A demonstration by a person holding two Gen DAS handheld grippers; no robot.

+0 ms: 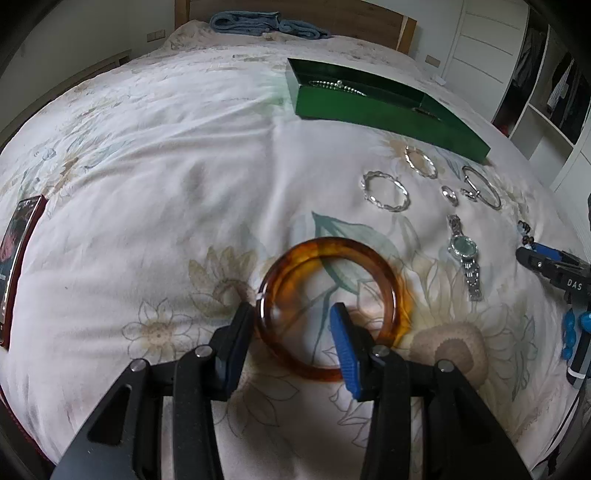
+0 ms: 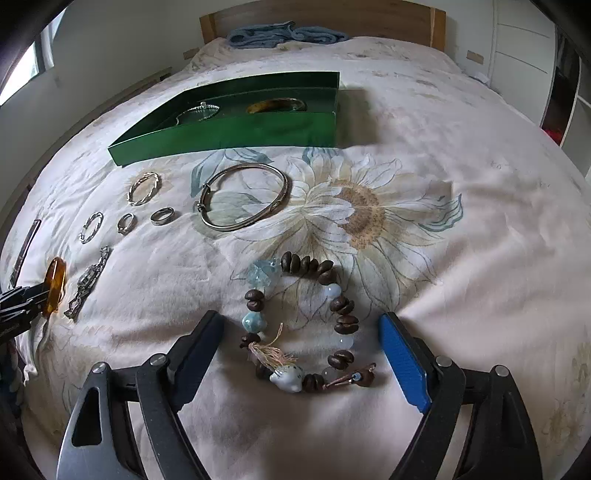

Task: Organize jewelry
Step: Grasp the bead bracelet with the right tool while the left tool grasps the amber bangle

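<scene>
My left gripper is shut on an amber bangle, one finger outside its rim and one inside; the bangle also shows in the right wrist view, raised on edge. My right gripper is open, its fingers either side of a brown bead bracelet lying on the bed. An open green box stands at the back and holds a chain and another amber bangle. On the quilt lie a large silver bangle, twisted silver bangles, rings and a silver watch.
The floral quilt covers the whole bed. A phone lies at the left edge. A folded blue towel lies by the wooden headboard. A wardrobe and open shelves stand to the right.
</scene>
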